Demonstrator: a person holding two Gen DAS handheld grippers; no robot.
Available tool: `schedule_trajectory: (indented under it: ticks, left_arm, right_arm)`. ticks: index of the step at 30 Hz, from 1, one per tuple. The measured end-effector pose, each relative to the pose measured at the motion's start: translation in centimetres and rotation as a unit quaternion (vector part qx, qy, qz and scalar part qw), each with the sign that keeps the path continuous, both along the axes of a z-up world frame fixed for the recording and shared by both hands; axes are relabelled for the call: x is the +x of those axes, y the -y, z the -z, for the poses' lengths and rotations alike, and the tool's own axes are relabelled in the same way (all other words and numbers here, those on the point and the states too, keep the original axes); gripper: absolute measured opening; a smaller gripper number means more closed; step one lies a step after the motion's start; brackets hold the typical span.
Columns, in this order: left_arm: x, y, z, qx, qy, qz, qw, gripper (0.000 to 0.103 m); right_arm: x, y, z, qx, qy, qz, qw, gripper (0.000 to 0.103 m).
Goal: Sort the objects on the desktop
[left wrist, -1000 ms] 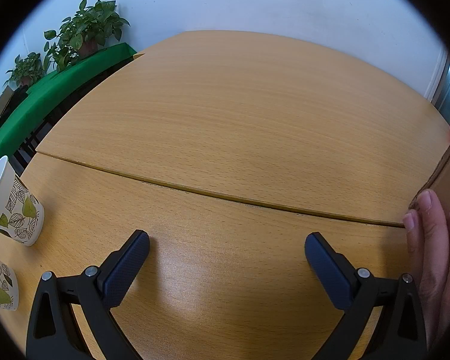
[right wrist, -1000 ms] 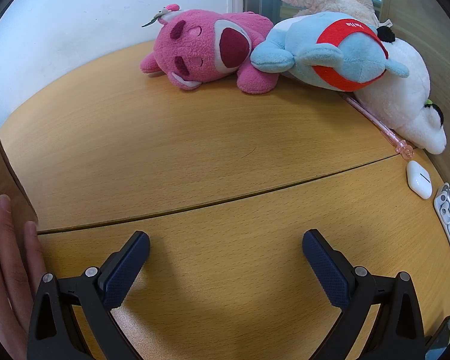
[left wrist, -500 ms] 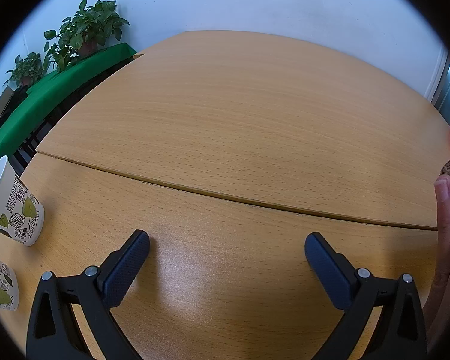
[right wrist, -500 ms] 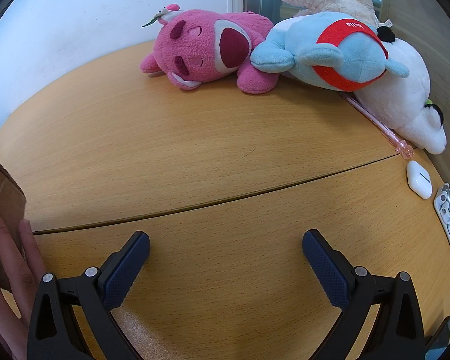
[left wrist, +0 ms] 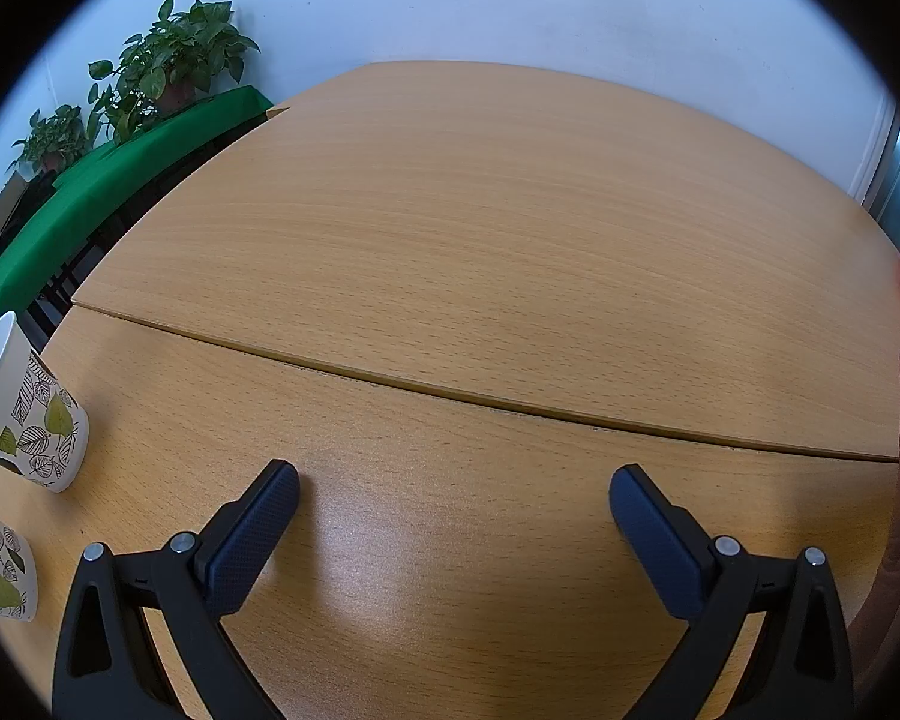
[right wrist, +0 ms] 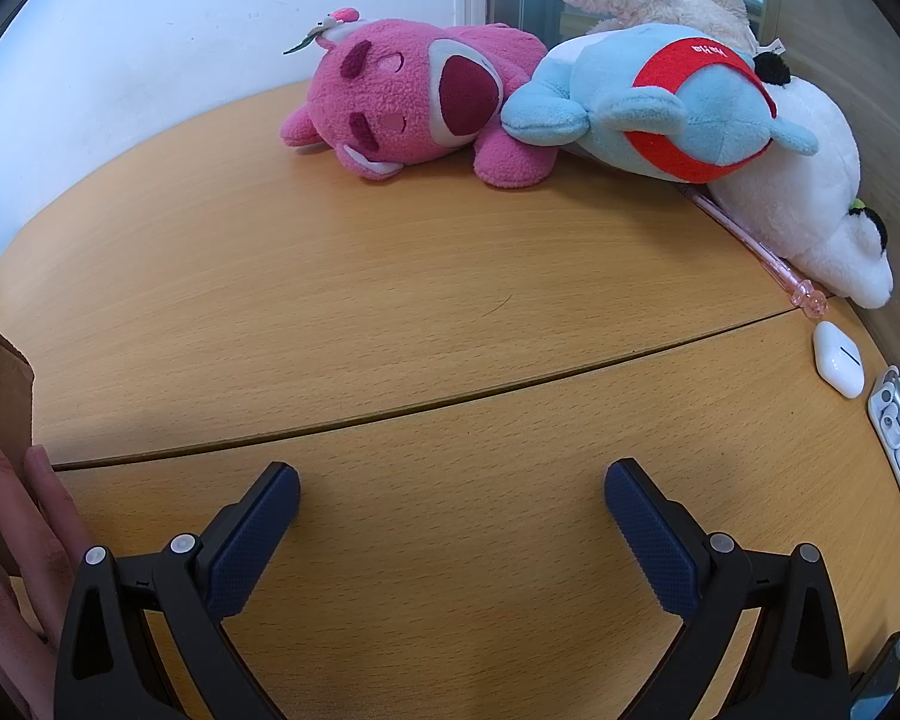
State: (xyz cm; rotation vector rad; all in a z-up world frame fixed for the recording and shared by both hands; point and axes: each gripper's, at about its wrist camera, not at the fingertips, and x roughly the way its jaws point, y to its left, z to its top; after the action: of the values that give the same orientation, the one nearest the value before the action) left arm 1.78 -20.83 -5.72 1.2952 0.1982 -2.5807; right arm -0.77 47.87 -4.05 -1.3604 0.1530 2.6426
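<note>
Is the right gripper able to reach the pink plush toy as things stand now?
Probably yes: the right gripper has open jaws, and only bare wooden table lies between it and the pink plush toy.

Pink plush bear (right wrist: 417,99), pale blue plush (right wrist: 660,105) with red band, leaf-patterned white cups (left wrist: 27,420), green cloth (left wrist: 108,192)
</note>
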Motion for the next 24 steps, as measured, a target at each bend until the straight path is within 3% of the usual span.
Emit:
schedule_trajectory:
  ticks: [24]
  left_arm:
    - [0.33,0.39,-0.10,0.000,0.001,-0.015,0.9999,0.103]
  right_arm:
    - [0.16,-0.16,-0.16,0.000,0.001,-0.001,1.000,0.103]
